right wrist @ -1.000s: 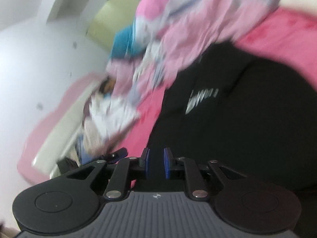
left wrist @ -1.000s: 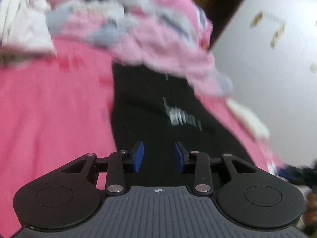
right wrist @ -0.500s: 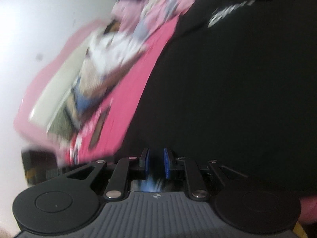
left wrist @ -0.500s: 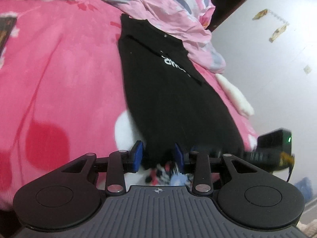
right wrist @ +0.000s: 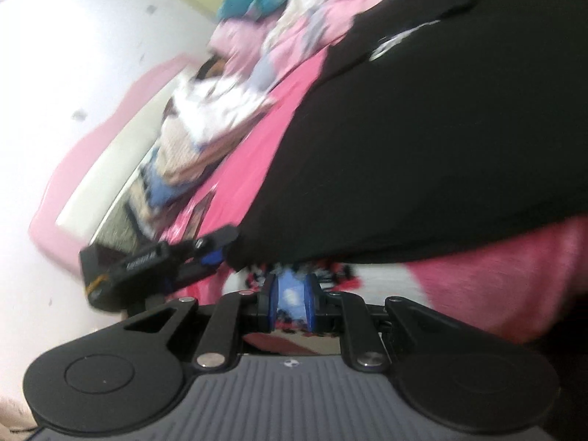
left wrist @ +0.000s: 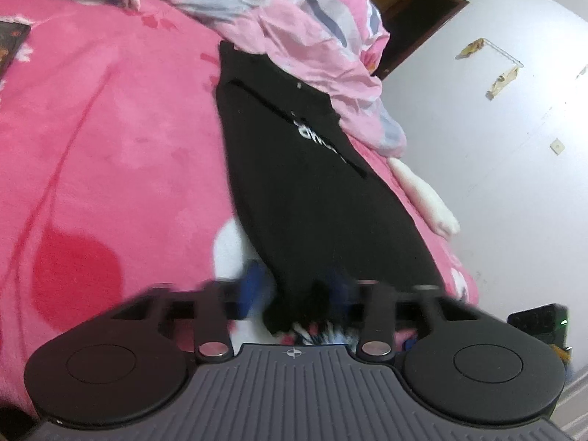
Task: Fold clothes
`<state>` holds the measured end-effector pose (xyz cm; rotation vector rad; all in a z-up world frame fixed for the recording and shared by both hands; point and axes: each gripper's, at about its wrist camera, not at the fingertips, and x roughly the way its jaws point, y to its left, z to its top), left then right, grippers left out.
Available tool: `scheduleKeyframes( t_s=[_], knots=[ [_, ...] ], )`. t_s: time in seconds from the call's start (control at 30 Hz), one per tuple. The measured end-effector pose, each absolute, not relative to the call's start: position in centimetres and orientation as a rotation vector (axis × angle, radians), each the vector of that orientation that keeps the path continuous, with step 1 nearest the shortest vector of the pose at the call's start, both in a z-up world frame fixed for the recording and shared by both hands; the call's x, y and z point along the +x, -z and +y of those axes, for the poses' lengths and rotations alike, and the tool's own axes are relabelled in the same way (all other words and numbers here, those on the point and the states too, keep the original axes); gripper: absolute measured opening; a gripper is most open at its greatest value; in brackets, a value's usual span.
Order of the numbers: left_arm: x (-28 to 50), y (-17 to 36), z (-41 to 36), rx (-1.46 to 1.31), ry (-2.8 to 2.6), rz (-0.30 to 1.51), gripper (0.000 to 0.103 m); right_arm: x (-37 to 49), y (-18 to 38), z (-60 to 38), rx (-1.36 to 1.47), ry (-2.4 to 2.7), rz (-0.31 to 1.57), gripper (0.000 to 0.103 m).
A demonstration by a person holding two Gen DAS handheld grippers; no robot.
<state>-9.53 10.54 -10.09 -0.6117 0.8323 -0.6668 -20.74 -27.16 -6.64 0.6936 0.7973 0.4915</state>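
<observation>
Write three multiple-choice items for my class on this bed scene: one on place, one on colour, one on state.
1. Where does the crumpled quilt lie?
A. on the floor
B. at the far end of the black garment
C. under the wrist camera

2. What colour is the garment's lettering?
A. white
B. yellow
C. green

3. How do the right gripper jaws stand?
A. shut on the garment
B. out of view
C. apart, no cloth between

Answers: 1 B, the quilt overlaps the garment's far end; 2 A, the print shows white on black; 3 C, a gap shows between its blue pads.
</observation>
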Motion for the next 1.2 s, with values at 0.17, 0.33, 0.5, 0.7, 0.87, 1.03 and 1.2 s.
scheduleKeyframes(
  t_s=[0.17, 0.33, 0.5, 0.7, 0.87, 1.03, 1.2],
  knots=[
    [-10.5, 9.3, 12.3, -0.693, 0.661, 0.867, 0.004, -22.6, 6.8, -30.2, 0.749, -0.394, 0.738, 0.016],
    [-10.3, 9.7, 12.0, -0.568, 0.585, 0.893, 0.004, -22.8, 7.9, -32.2, 0.756, -0.28, 0.759, 0.016],
    [-10.5, 9.4, 11.4, -0.481, 0.579, 0.904, 0.004, -22.2, 6.5, -32.4, 0.683, -0.241, 0.703, 0.016],
    [-10.1, 9.6, 11.2, -0.488, 0.582, 0.928, 0.009, -18.2, 5.1, -28.1, 0.391, -0.181, 0.634, 0.016],
    [-10.0, 9.8, 11.1, -0.508, 0.606, 0.925, 0.023, -19.5, 5.8, -26.7, 0.24, -0.152, 0.705, 0.019],
    [-9.8, 9.8, 10.8, -0.522, 0.643, 0.917, 0.037, -22.5, 5.3, -30.7, 0.35, -0.097, 0.755, 0.024],
    [-9.7, 9.9, 10.5, -0.532, 0.633, 0.918, 0.038, -23.1, 4.0, -41.2, 0.543, 0.19, 0.594, 0.035]
  ],
)
